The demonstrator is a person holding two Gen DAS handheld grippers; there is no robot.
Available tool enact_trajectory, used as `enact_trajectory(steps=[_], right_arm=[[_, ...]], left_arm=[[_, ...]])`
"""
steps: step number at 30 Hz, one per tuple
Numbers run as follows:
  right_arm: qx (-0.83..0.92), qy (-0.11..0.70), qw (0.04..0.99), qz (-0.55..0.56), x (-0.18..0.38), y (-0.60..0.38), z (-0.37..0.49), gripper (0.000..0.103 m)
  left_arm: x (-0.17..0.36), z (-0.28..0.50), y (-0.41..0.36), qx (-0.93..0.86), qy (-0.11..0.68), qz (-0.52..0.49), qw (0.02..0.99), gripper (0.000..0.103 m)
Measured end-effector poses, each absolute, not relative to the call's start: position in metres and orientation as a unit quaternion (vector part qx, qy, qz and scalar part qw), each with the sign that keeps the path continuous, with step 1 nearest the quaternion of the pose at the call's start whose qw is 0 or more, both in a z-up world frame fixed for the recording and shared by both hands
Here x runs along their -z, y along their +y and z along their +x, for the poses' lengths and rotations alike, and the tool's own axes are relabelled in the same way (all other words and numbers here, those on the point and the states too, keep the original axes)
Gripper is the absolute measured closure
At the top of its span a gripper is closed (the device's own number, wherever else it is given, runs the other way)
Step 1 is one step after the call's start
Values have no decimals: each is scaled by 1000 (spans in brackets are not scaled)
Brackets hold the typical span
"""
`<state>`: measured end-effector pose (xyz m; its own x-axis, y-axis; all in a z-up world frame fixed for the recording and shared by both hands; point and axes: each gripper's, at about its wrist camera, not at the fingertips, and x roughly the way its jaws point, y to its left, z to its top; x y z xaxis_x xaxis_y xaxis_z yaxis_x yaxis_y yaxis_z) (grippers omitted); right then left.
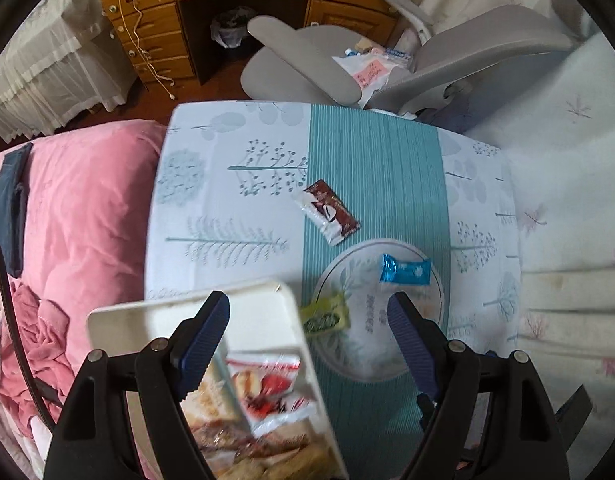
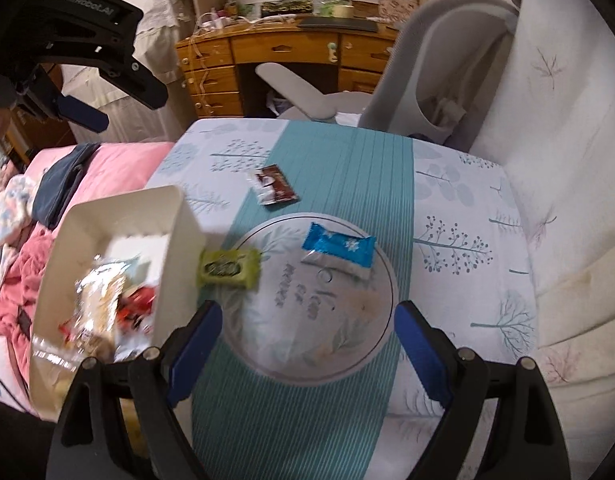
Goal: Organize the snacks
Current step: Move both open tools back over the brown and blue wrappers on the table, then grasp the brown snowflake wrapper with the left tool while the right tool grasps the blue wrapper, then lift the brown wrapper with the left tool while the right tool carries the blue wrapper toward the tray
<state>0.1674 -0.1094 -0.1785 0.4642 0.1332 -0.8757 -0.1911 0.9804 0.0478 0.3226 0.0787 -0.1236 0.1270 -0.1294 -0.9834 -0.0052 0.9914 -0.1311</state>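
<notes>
Both grippers, left (image 1: pixel 309 320) and right (image 2: pixel 307 328), hang wide apart and empty above the round mat (image 2: pixel 263 352), risking knocking the green snack (image 2: pixel 229 268) touching the white bin (image 2: pixel 175 216) off target.

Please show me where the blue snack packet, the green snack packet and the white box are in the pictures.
blue snack packet (image 2: pixel 339 249), right wrist view, middle of the wrapper.
green snack packet (image 2: pixel 229 267), right wrist view, centre of its printed face.
white box (image 2: pixel 179 252), right wrist view, outer face of its right wall.

Left gripper (image 1: pixel 309 320) pointing straight down, jaws wide, right gripper (image 2: pixel 307 332) angled downward, jaws wide, empty
</notes>
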Motion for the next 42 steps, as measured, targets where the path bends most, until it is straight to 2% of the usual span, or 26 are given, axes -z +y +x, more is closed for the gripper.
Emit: enact_trajectory(steps=[14, 28, 32, 37, 40, 42], right_arm=[[-37, 497, 867, 12, 252, -124, 225, 14], [-7, 487, 873, -2, 298, -118, 251, 15], [-4, 484, 875, -5, 302, -118, 258, 15], [-17, 482, 876, -12, 303, -113, 261, 30], [-25, 480, 877, -11, 301, -110, 260, 41], [-26, 480, 877, -15, 300, -108, 260, 42]], left_arm=[[238, 393, 44, 16, 714, -89, 694, 23], [297, 417, 19, -10, 715, -55, 696, 23], [307, 418, 18, -12, 716, -52, 696, 31], [318, 420, 17, -16, 715, -53, 697, 48], [318, 421, 17, -12, 710, -53, 702, 49], [318, 422, 18, -12, 708, -54, 704, 53]])
